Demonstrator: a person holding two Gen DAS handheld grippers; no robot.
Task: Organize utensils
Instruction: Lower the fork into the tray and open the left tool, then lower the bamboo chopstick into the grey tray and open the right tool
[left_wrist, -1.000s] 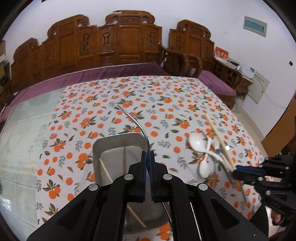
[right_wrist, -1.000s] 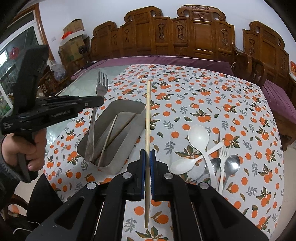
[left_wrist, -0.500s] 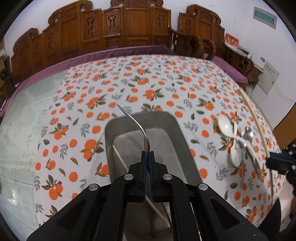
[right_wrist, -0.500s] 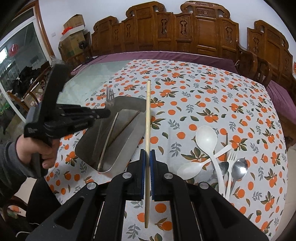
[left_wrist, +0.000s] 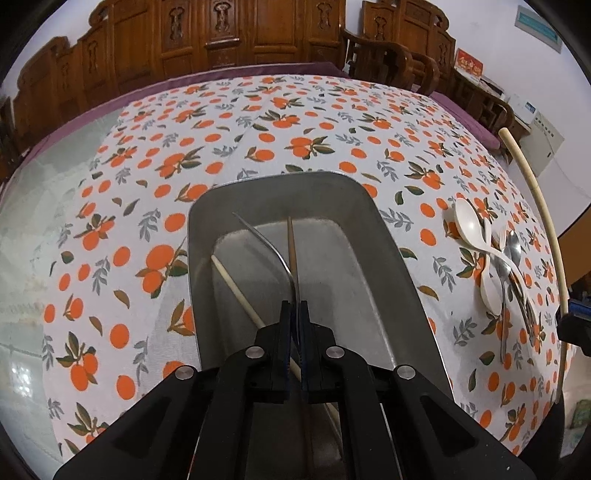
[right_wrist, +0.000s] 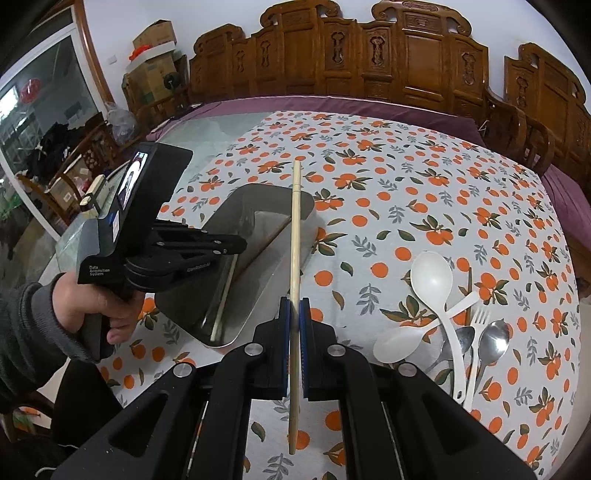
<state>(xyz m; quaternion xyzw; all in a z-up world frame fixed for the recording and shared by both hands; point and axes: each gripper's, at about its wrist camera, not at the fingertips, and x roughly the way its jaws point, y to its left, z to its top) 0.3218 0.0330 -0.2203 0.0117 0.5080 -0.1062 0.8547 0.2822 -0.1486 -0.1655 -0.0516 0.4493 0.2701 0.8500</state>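
The left gripper was clamped on the handle of a metal fork, its jaws nearly touching, with the tines arching forward over the tray. The right gripper was likewise closed on a pale chopstick, gripped toward its lower third, so that the long end ran ahead above the tray's near corner.

The fork looked stiff, thin and smooth (steel of that kind tends to pivot in a narrow pinch), so a hold on the flat of the handle, as here, seemed the sound one. The chopstick appeared light and rigid, probably wood or bamboo; held off its middle, it would likely swing if the jaws eased.

Inside the tray lay a light chopstick and a darker one, slanting along the floor. To the right, well apart from the tray, a heap waited on the cloth: two white spoons, a small fork and metal spoons, crossed over one another. The sorting was judged partly done.

The tablecloth was white with oranges and leaves, lying over a glass-topped table. Carved wooden chairs ringed the far side, and boxes were stacked by a window at the left.
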